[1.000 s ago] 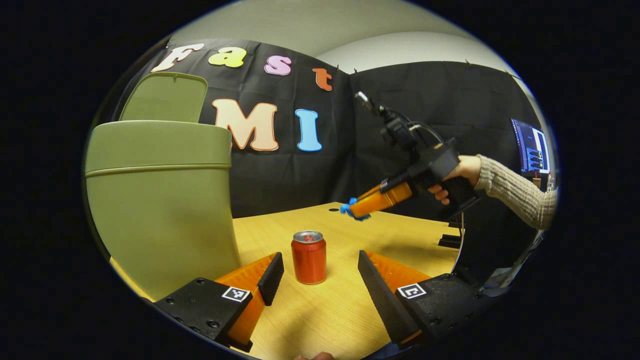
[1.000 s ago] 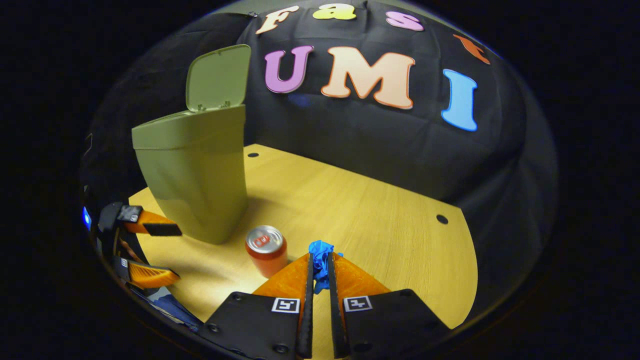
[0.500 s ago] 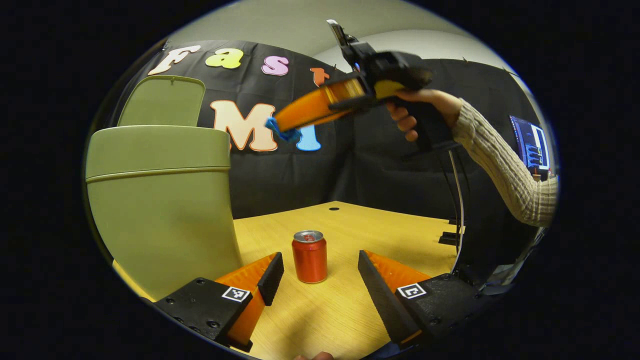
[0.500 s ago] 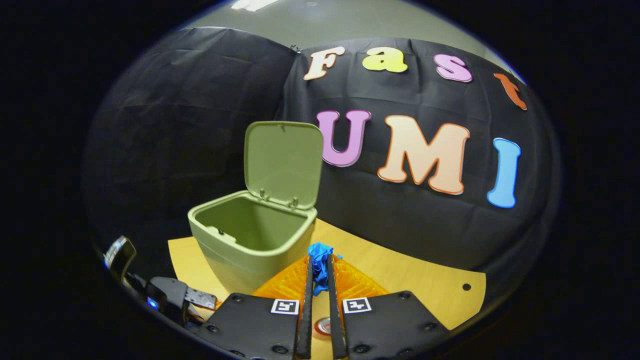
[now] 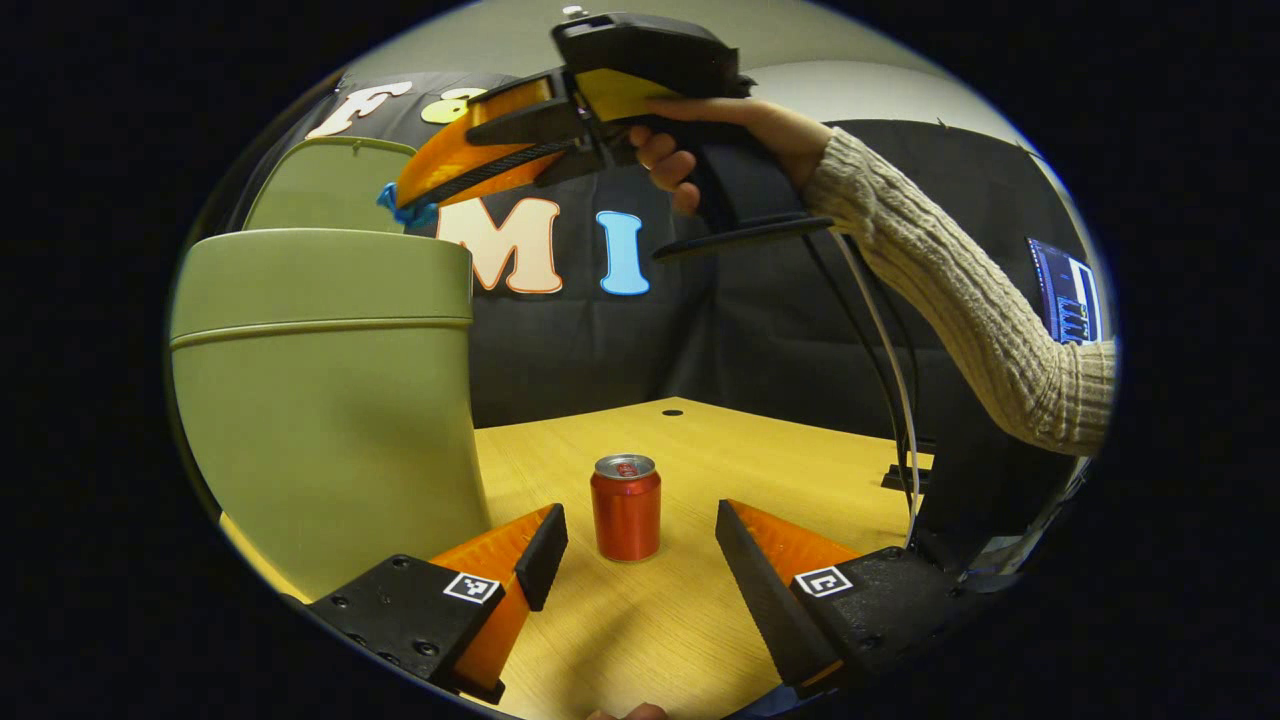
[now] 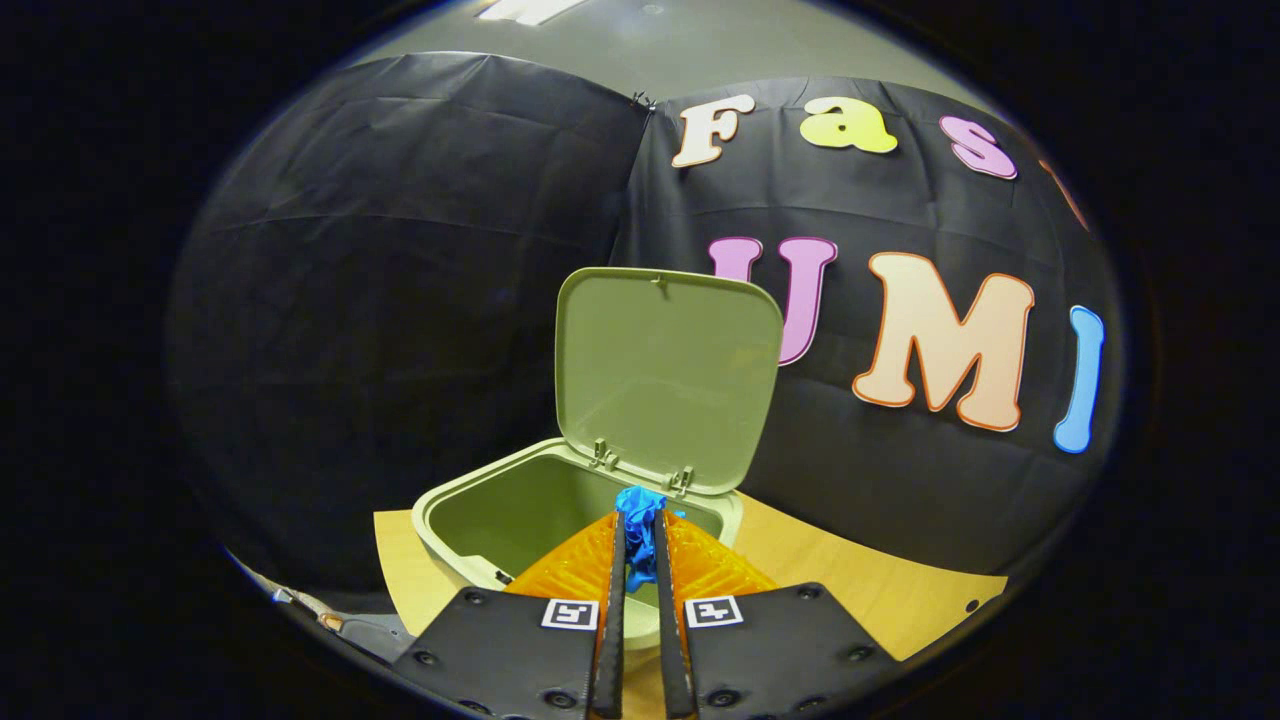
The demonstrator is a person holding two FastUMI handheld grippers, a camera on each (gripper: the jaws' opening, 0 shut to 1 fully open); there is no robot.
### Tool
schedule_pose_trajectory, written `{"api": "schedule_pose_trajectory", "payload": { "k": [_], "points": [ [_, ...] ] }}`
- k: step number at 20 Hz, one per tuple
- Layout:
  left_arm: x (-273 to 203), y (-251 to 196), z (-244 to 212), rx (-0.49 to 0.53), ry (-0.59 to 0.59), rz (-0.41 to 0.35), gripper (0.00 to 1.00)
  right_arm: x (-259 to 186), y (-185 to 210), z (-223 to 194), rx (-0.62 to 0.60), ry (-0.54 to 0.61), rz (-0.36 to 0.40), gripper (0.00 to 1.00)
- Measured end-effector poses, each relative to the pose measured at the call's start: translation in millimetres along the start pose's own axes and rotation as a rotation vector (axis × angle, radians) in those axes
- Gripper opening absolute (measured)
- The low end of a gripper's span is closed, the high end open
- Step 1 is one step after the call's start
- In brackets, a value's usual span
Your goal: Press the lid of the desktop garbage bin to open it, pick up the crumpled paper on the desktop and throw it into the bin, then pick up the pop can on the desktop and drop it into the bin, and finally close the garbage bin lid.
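Right now, nearest in the left gripper view: left hand-held gripper (image 5: 632, 565) sits low over the tabletop (image 5: 760, 455), jaws spread wide, gripping nothing. Pop can (image 5: 626, 506) stands upright on the tabletop between and just beyond the two fingertips — touching neither. Garbage bin (image 5: 320, 400) is just beside the can, on the side of the left finger, lid (image 5: 325, 185) swung up and open.

Higher up, above the bin's rim: right hand-held gripper (image 5: 405, 205), held by a hand (image 5: 745, 140) in a knit sleeve (image 5: 970, 300), clenched on the crumpled paper (image 5: 398, 208) — blue, poking out at the tips.

Right gripper view: right hand-held gripper (image 6: 640, 530) with fingers pinched on the paper (image 6: 640, 515), tips over the bin's open mouth (image 6: 500, 510), paper not released. Lid (image 6: 665, 375) stands upright behind the opening.
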State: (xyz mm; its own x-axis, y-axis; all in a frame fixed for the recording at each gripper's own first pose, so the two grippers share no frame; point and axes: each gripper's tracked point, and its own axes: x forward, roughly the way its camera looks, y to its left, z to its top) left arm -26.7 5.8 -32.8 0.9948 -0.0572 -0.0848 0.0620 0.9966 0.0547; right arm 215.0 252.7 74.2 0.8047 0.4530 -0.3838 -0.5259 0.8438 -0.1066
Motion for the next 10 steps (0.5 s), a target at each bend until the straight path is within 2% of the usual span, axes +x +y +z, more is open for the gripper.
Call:
{"api": "schedule_pose_trajectory", "payload": {
  "k": [1, 4, 5, 6, 9, 10],
  "points": [
    [-1, 1, 0, 0.002, -0.004, 0.002, 0.92, 5, 3, -6, -0.008, 0.020, 0.008, 0.17],
    [0, 0, 1, 0.009, -0.009, 0.002, 0.91, 14, 7, -15, -0.031, 0.044, 0.006, 0.30],
    [-1, 0, 1, 0.010, -0.008, 0.001, 0.91, 16, 10, -16, -0.030, 0.049, 0.012, 0.32],
    [0, -1, 2, 0.010, -0.005, -0.002, 0.91, 16, 10, -18, -0.039, 0.049, 0.011, 0.39],
    [0, -1, 4, 0.005, -0.005, -0.009, 0.91, 9, 5, -11, -0.090, 0.026, -0.015, 0.91],
    [-1, -1, 4, 0.005, -0.006, -0.010, 0.91, 6, 2, -9, -0.098, 0.012, -0.024, 0.92]
  ]
}}
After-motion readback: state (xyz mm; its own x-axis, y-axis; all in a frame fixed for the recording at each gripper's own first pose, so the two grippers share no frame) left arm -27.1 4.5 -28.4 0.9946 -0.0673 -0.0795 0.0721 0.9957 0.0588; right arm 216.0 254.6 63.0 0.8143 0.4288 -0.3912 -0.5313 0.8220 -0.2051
